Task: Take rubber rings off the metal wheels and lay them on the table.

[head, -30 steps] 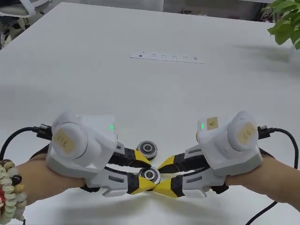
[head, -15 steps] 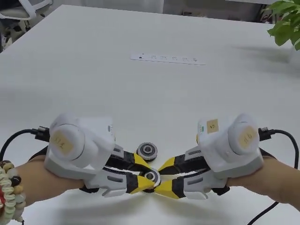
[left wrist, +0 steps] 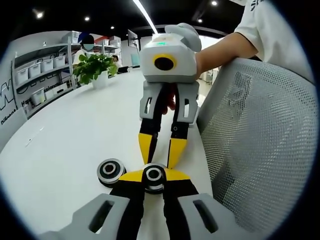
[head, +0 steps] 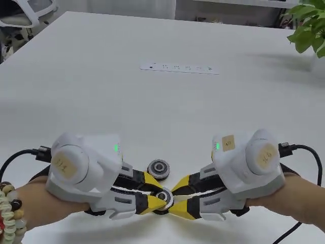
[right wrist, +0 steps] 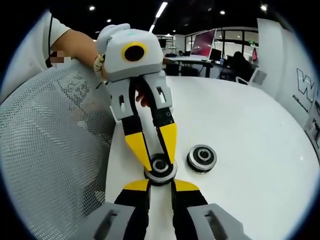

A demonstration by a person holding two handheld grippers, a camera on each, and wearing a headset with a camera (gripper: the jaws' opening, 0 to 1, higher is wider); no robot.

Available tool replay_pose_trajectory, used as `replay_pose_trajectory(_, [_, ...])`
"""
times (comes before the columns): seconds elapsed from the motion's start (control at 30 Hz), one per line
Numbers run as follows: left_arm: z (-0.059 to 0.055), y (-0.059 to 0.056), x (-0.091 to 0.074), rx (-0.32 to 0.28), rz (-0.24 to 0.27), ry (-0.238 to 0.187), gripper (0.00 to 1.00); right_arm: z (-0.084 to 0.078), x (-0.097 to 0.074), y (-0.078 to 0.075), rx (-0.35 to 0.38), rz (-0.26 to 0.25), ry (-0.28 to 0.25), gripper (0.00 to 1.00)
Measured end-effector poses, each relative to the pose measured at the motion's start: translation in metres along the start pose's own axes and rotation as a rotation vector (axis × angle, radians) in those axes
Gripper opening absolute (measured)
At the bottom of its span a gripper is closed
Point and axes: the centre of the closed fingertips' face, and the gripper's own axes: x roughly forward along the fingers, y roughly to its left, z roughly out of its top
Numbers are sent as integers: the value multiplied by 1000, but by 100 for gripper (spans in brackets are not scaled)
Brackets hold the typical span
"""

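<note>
near table [head: 101,76] edge | left tool [head: 158,193], right tool [head: 170,195] still pinch wheel [head: 163,196]

L gripper [left wrist: 154,176] & R gripper [right wrist: 161,185] tip to tip, angled inward, fingers [head: 151,181] of both pinched on one wheel [head: 163,195]

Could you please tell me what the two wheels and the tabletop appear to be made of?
Held wheel: shiny silver metal hub, a matte black band around it, probably rubber. Loose wheel: the same look. Tabletop: smooth matte white, likely laminate or painted board; cannot tell which.
</note>
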Motion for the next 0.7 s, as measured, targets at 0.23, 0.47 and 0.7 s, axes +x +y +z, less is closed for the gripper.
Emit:
replay_pose_trajectory(0.23, [2, 0, 1, -2, -1, -10, 8, -3, 0, -2, -29, -16, 22, 5])
replay_pose_trajectory(0.47, [3, 0, 0, -1, 1, -12, 8, -5, -1, -6, 133, -22, 37, 0])
replay_pose_trajectory(0.7, [3, 0, 0, 0, 3, -16, 8, -7, -1, -7, 214, -29, 51, 0])
